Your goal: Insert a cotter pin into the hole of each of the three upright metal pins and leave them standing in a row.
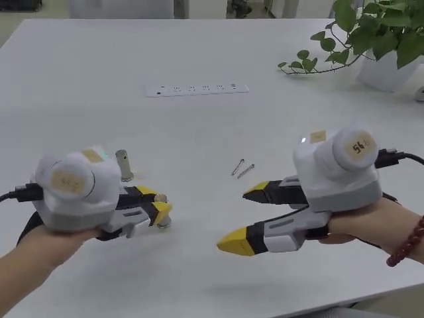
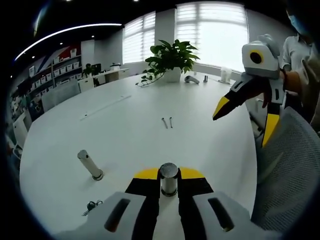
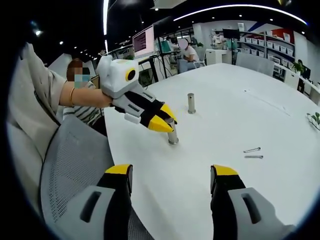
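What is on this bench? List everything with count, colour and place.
free metal pin: one, silver, upright, table left.
held metal pin: one, silver, upright, gripped.
cotter pins: two, silver, lying together mid-table.
small dark item: one, near the free metal pin, too small to identify.
power strip: one, white, far centre.
potted plant: one, green, white pot, far right.
table: one, white.
left gripper: one, white body, black-yellow fingers, shut on held metal pin.
right gripper: one, same colours, open above table right.

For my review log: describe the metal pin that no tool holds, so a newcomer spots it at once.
On the white table, find the left tool near the person's edge. Just beyond it stands an upright metal pin; unlike the second metal pin, clamped in that tool's jaws, nothing touches it.
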Demonstrator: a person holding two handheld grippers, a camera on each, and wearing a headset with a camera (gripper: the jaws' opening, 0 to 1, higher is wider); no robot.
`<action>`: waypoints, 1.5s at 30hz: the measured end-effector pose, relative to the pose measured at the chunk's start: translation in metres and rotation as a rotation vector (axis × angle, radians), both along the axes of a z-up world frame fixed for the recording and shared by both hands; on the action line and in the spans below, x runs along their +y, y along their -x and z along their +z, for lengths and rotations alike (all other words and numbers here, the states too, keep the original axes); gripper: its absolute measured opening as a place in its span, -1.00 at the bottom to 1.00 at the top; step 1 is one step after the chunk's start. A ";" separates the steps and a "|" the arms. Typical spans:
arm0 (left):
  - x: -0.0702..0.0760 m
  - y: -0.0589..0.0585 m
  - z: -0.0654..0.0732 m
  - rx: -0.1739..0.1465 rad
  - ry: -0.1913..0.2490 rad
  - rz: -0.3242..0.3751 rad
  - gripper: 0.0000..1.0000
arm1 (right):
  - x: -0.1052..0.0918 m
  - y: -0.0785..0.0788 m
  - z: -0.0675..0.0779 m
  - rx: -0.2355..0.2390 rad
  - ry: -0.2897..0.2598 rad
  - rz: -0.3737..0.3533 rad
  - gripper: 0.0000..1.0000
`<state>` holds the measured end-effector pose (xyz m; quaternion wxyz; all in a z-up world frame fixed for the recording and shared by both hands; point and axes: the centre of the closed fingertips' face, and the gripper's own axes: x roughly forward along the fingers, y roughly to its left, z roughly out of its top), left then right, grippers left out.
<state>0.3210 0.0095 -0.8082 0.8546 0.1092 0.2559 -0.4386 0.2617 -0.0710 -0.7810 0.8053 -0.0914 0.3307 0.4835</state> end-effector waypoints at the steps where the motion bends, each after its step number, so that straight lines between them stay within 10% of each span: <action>1: 0.000 0.001 -0.001 0.000 -0.002 0.004 -0.79 | 0.000 0.000 0.000 0.000 0.000 -0.001 0.31; 45: 0.012 -0.003 -0.008 -0.009 -0.011 0.442 -0.79 | -0.006 0.008 -0.001 0.006 -0.021 -0.030 0.31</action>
